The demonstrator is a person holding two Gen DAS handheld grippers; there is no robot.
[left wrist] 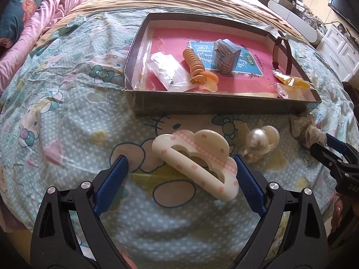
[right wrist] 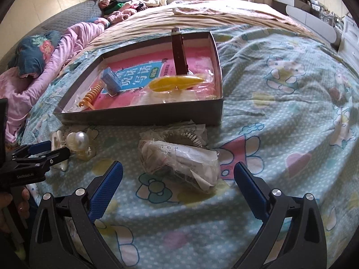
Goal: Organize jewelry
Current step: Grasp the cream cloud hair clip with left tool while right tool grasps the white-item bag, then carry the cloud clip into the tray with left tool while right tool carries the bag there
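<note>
Cloud-shaped cream hair claw (left wrist: 197, 163) on bedsheet (left wrist: 67, 121)

A bed fills the room, spread with a pale blue cartoon-print sheet (right wrist: 280, 103) and, farther back, a tan cover (right wrist: 202, 15). A pink quilt (right wrist: 67, 44) lies bunched at the left beside a dark floral pillow (right wrist: 33, 51). White drawers (left wrist: 341, 51) stand at the right — daylight falls bright across the bedding, against cream walls (right wrist: 56, 2).

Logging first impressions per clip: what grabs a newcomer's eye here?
A cloud-shaped hair clip lies on the cartoon bedsheet between the open left gripper's fingers. Behind it sits a shallow box with a pink floor. The open right gripper flanks a crinkled plastic packet.
</note>
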